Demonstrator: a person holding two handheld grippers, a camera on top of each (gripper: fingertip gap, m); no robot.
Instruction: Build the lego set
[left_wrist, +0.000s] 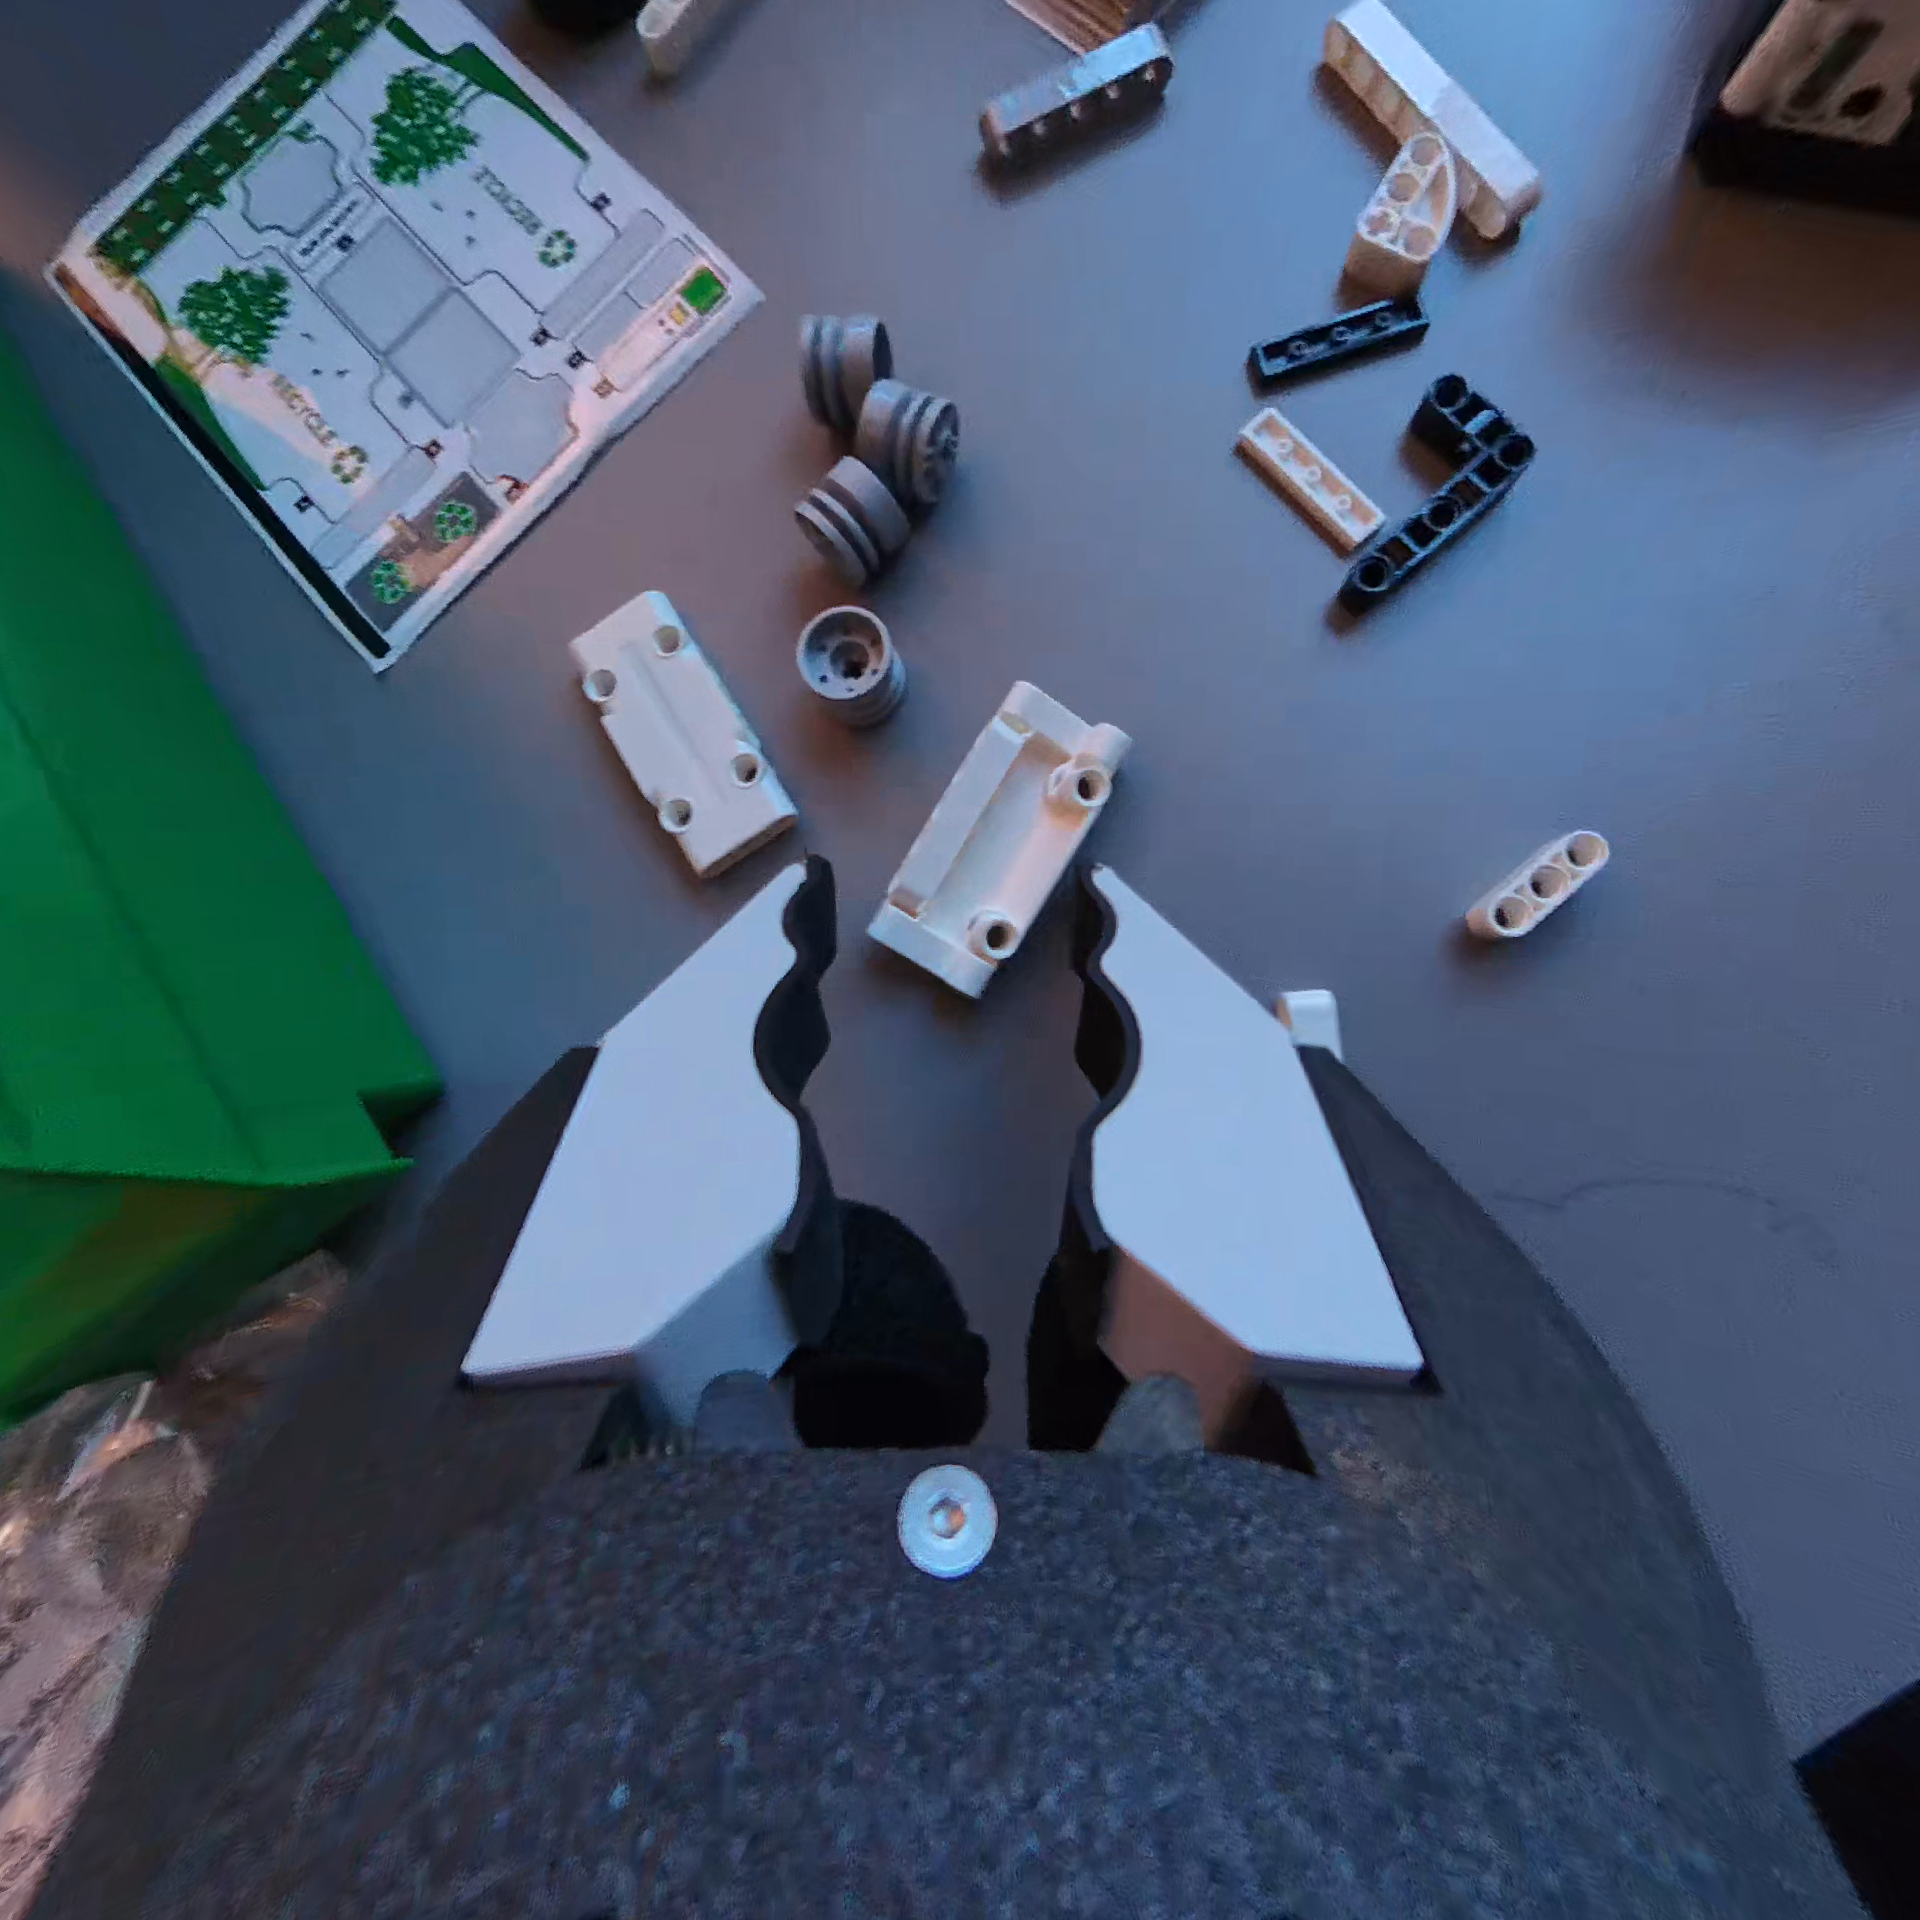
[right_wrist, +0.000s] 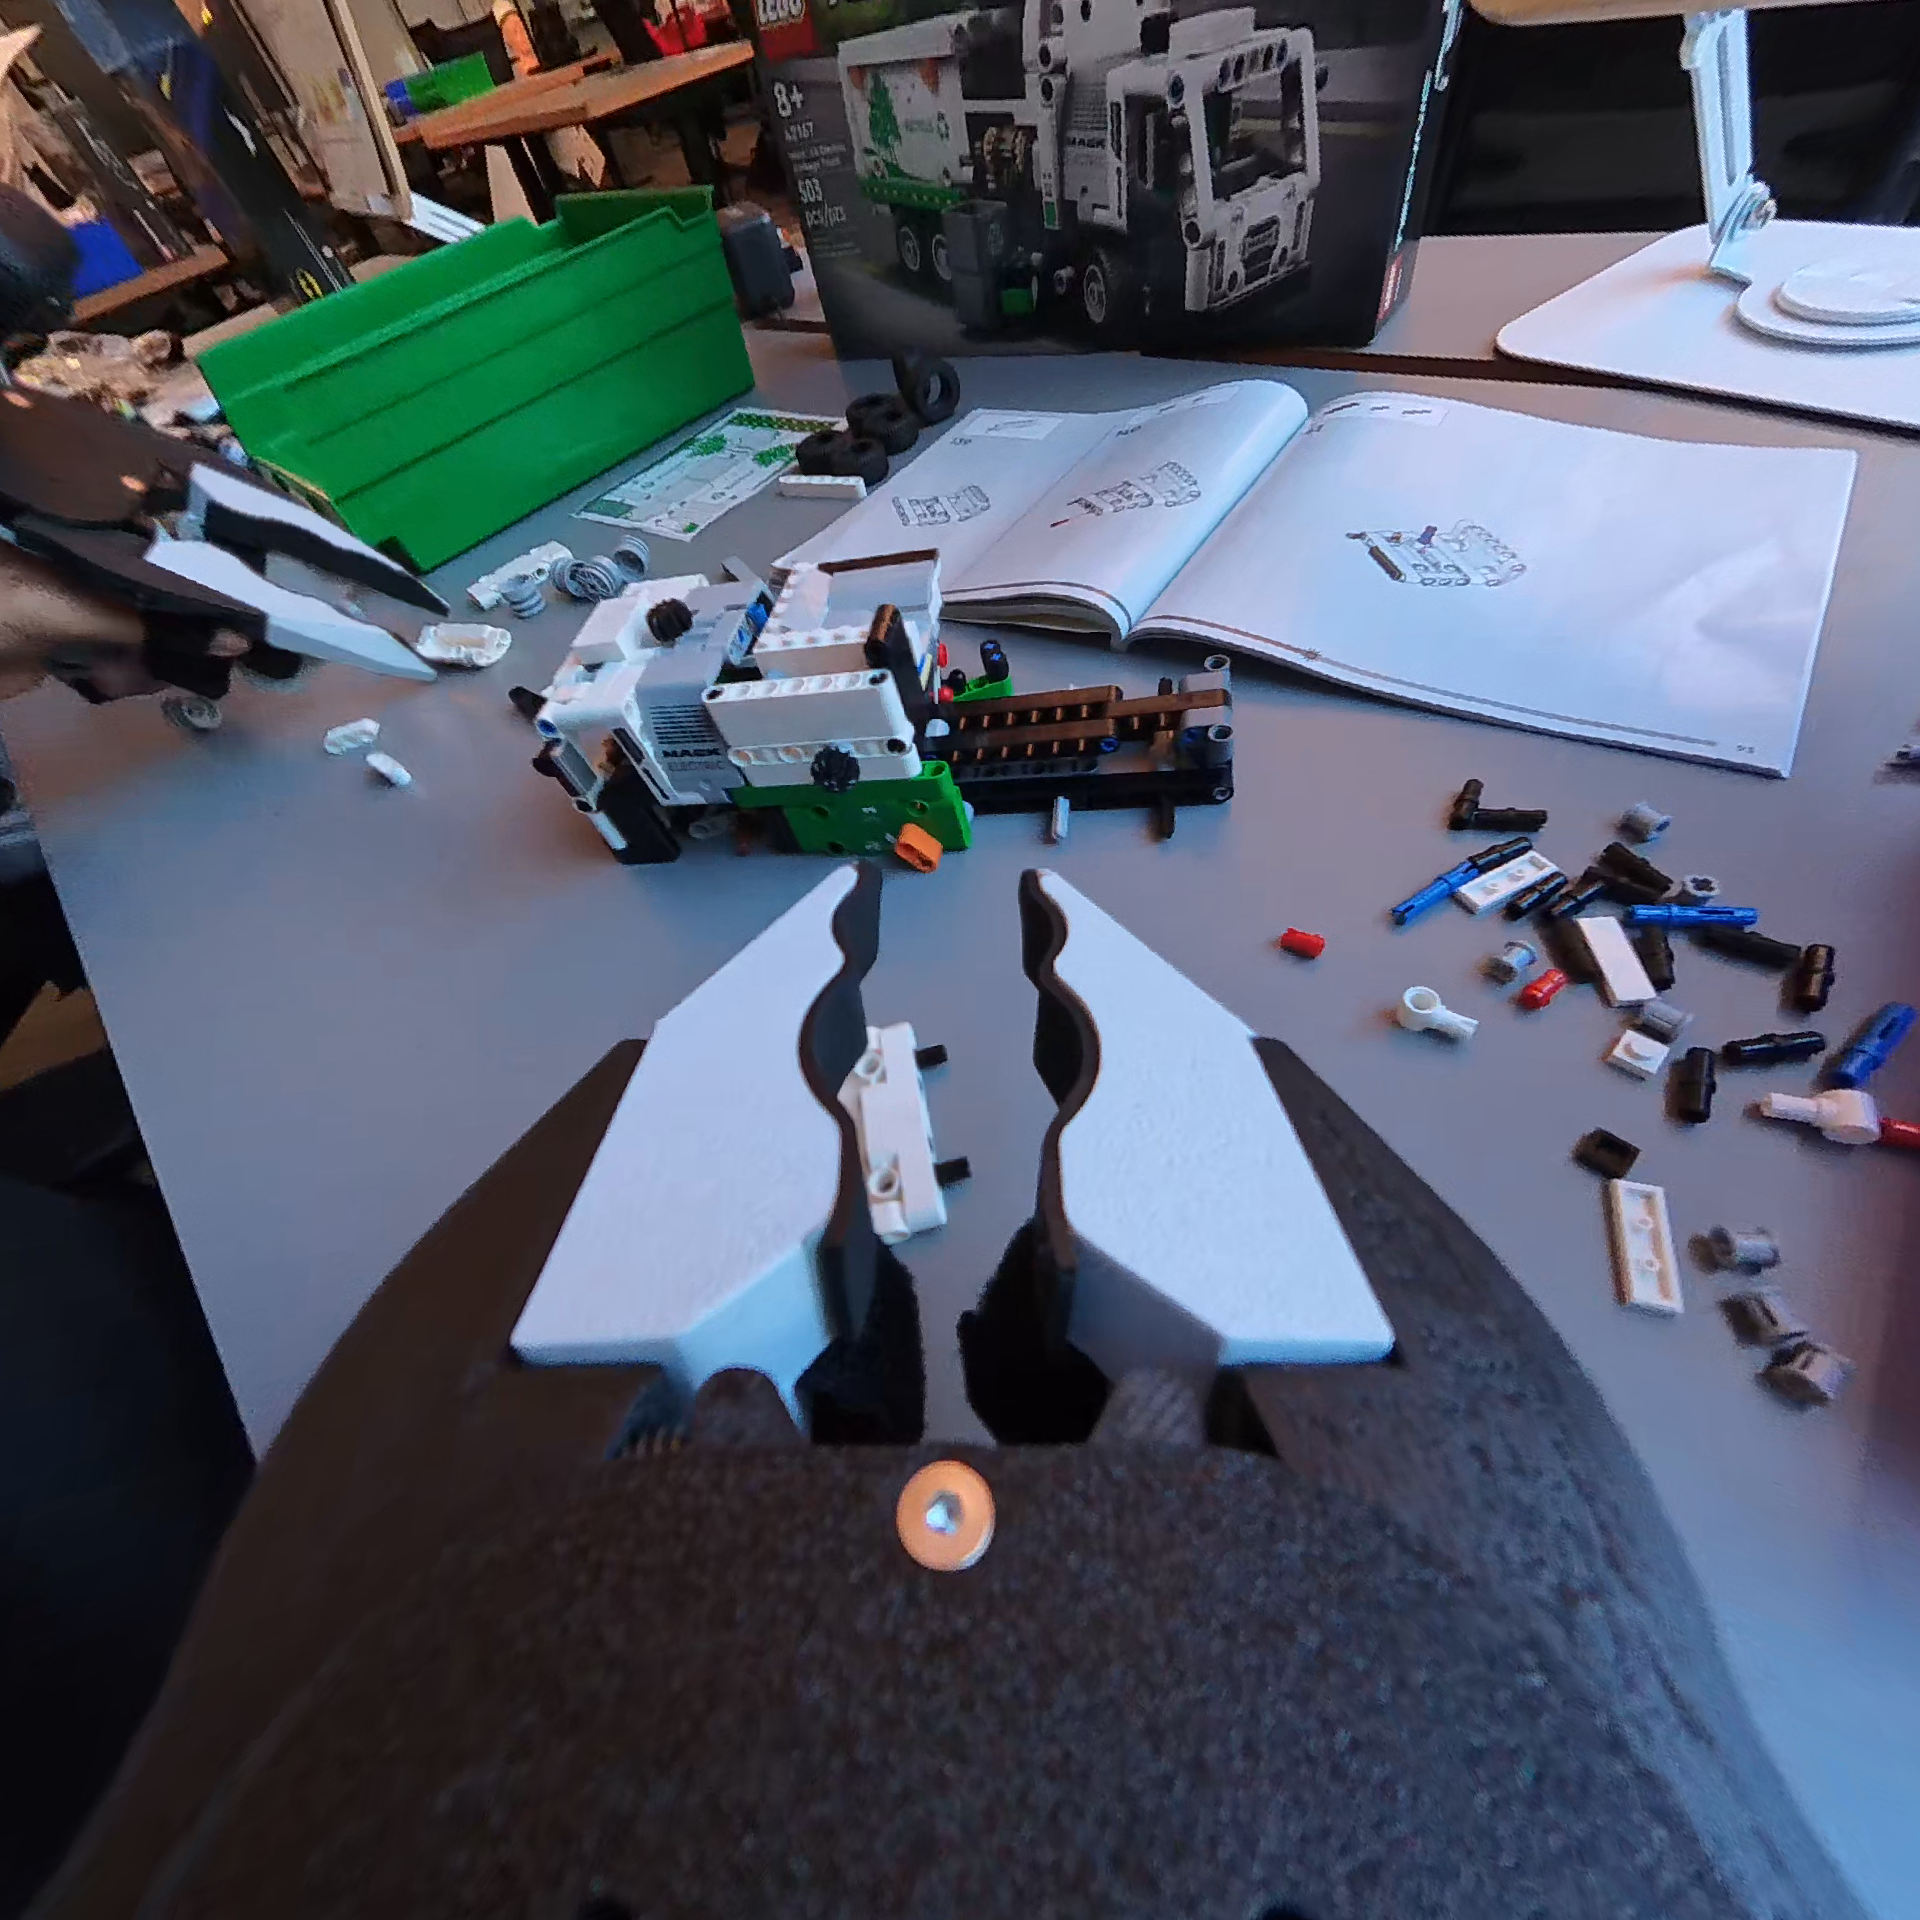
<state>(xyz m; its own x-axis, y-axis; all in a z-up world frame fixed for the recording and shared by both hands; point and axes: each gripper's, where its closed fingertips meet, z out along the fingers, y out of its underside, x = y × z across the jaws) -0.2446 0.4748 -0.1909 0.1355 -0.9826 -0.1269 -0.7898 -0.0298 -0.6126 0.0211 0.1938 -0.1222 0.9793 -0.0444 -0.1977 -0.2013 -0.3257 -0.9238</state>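
Note:
My left gripper (left_wrist: 956, 881) is open, low over the grey table (left_wrist: 1351, 1039). A white panel piece (left_wrist: 997, 842) lies just ahead of its tips, its near end between them. A second white panel (left_wrist: 681, 732) lies to the left. My right gripper (right_wrist: 948, 888) is open. A small white piece with black pins (right_wrist: 894, 1132) sits between its fingers against the left pad; the right pad stands clear of it. The part-built white, green and black truck (right_wrist: 769, 717) stands just beyond the right gripper. The left gripper (right_wrist: 416, 634) shows at far left in the right wrist view.
Grey wheel hubs (left_wrist: 873, 436), a sticker sheet (left_wrist: 395, 301), black and white beams (left_wrist: 1444, 499) and a green bin (left_wrist: 156, 831) surround the left gripper. An open instruction booklet (right_wrist: 1351, 561), the set box (right_wrist: 1122, 177), black tyres (right_wrist: 873, 426) and scattered small parts (right_wrist: 1642, 966) lie around the truck. My right fingertips sit around 40 cm from my left ones.

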